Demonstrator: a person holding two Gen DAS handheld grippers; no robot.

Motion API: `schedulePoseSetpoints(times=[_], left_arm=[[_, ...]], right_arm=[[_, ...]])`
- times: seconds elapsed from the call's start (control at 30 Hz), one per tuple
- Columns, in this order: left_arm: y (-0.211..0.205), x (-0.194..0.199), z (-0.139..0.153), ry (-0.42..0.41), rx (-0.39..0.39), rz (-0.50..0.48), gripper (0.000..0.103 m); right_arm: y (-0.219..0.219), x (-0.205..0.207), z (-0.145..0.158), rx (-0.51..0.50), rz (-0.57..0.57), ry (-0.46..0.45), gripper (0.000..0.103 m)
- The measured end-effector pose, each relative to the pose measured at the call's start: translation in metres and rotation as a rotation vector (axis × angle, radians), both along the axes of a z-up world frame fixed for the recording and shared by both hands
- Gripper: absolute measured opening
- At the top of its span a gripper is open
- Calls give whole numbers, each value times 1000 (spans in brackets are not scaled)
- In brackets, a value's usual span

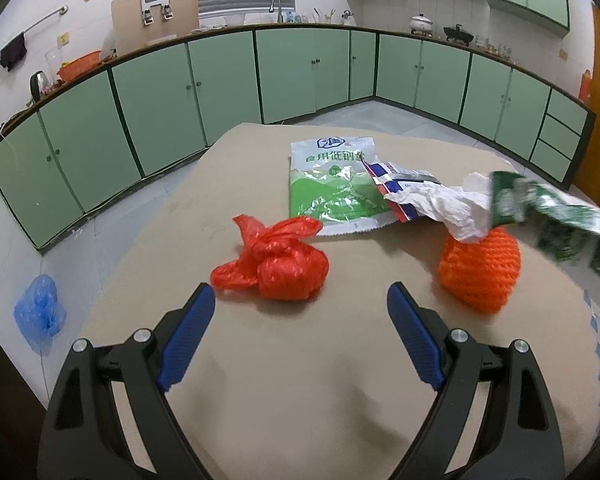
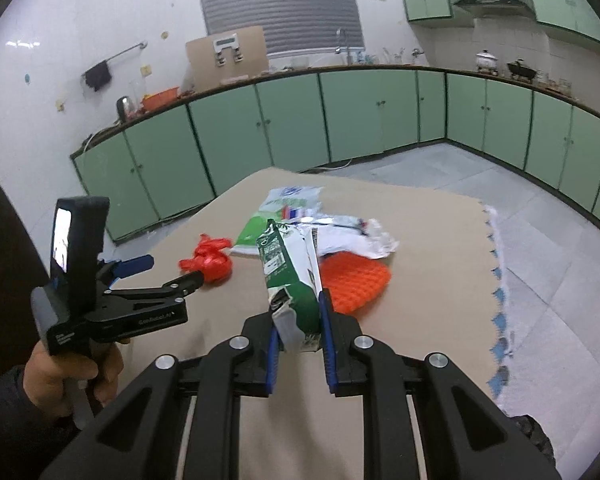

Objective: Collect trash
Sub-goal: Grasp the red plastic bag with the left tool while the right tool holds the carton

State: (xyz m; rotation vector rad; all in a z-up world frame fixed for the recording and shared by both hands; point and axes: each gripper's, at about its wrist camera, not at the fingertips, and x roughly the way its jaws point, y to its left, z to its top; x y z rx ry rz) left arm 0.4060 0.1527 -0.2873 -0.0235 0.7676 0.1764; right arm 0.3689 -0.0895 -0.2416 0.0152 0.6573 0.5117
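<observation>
You stand in a kitchen lined with green cabinets point(image 1: 296, 72) under a dark countertop, pale tiled floor point(image 2: 500, 184) below. A tan table point(image 1: 280, 380) fills the foreground. On it lie a green-and-white pouch point(image 1: 332, 188), an orange mesh ball point(image 1: 480, 268) and a knotted red bag point(image 1: 276, 264). Your left gripper point(image 1: 300, 304) gapes empty near the red bag. Your right gripper point(image 2: 298, 316) clamps a crushed green carton point(image 2: 292, 276) above the table.

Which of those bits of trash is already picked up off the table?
The green-and-white carton, pinched in the right hand-held gripper. The red knotted bag, orange net and green salt packet lie on the table.
</observation>
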Motion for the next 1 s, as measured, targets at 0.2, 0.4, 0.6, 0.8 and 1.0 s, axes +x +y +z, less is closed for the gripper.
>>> schedulePoseSetpoints(times=[0.2, 0.4, 0.6, 0.8, 1.0], left_arm=[[2, 30, -12, 19, 17, 26, 85], [10, 48, -31, 86, 8, 54, 41], [3, 27, -24, 41, 15, 29, 28], [-3, 9, -16, 14, -5, 12, 26], [-7, 2, -11, 7, -15, 5, 25]], right_arm=[[-18, 14, -6, 10, -44, 3, 18], [-22, 24, -14, 13, -51, 13, 18], [-23, 20, -18, 21, -52, 20, 18], [-22, 18, -14, 21, -51, 18, 18], [-22, 18, -12, 15, -56, 17, 18]])
